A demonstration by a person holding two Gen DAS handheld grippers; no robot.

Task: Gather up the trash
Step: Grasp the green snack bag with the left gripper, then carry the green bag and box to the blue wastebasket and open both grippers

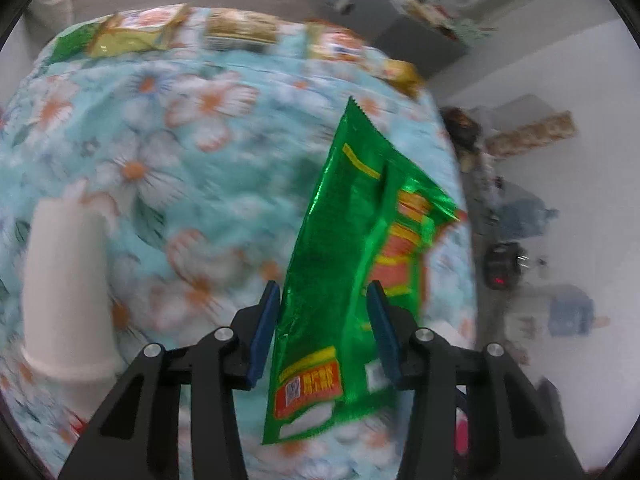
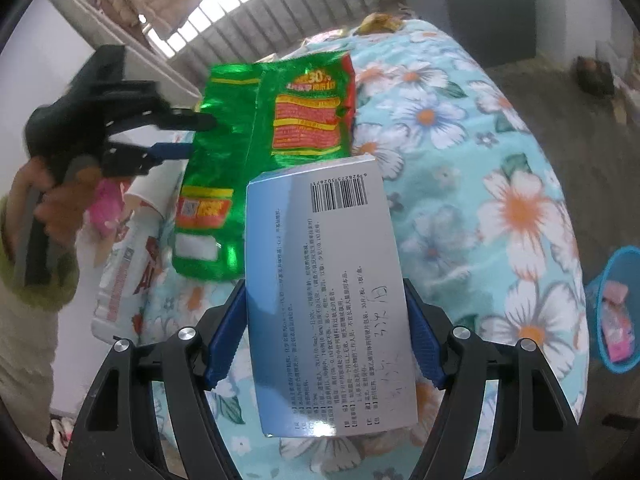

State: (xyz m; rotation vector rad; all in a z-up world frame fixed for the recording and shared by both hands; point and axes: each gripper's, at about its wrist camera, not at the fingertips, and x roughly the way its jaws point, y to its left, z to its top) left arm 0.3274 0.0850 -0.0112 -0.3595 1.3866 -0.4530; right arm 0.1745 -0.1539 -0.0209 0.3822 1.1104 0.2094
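Note:
My left gripper point(image 1: 322, 300) is shut on a green foil snack bag point(image 1: 352, 264) and holds it above the floral tablecloth point(image 1: 160, 152). In the right wrist view the same bag point(image 2: 256, 128) hangs from the left gripper point(image 2: 200, 134), held by a hand at the left. My right gripper point(image 2: 326, 312) is shut on a flat grey-blue medicine box point(image 2: 324, 292) with a barcode and printed text, held above the cloth.
A white paper cup point(image 1: 66, 292) stands at the left. Several snack wrappers point(image 1: 240, 32) lie along the table's far edge. A blue waste basket point(image 2: 616, 312) with trash stands on the floor at the right. A white plastic bottle point(image 2: 124, 276) lies at the left.

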